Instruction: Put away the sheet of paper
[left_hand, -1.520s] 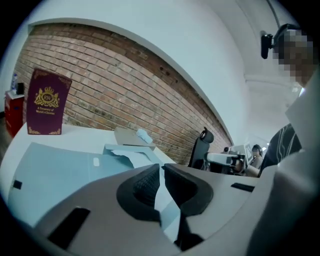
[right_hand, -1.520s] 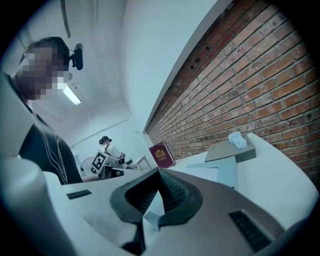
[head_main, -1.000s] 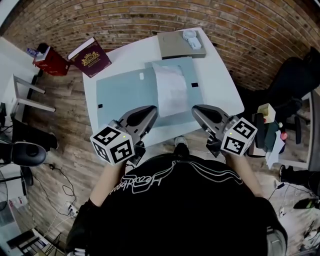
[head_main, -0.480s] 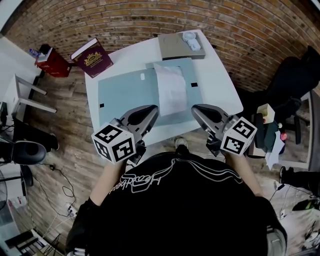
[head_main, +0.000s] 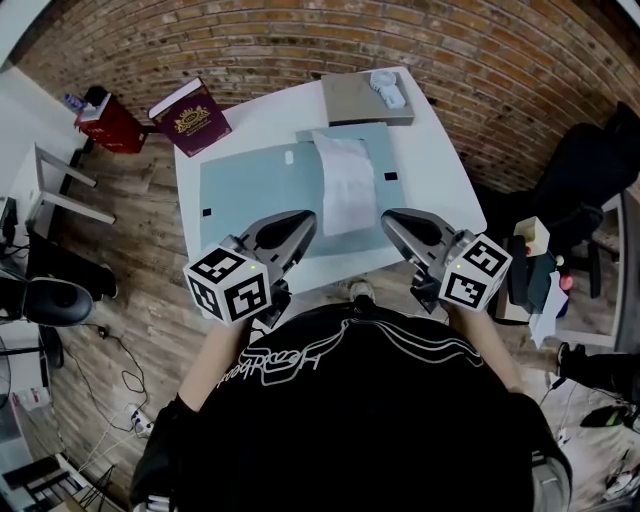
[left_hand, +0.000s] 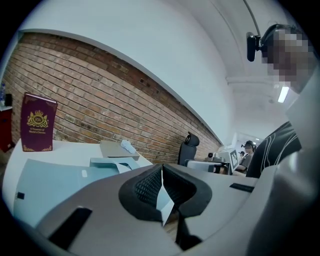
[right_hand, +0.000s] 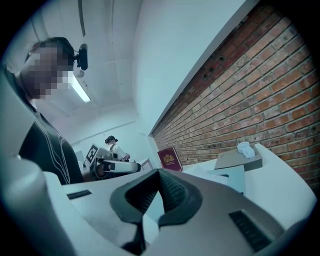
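My white desk (head_main: 445, 170) stands by a brick wall (head_main: 250, 40) on a wooden plank floor (head_main: 140, 290); a black office chair (head_main: 590, 160) sits to its right.

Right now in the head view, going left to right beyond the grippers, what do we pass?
red box → maroon book → sheet of paper → black chair. The grey box is left out because it overlaps the paper.

Gold lettering on the maroon book (left_hand: 38, 122) is too small to read.
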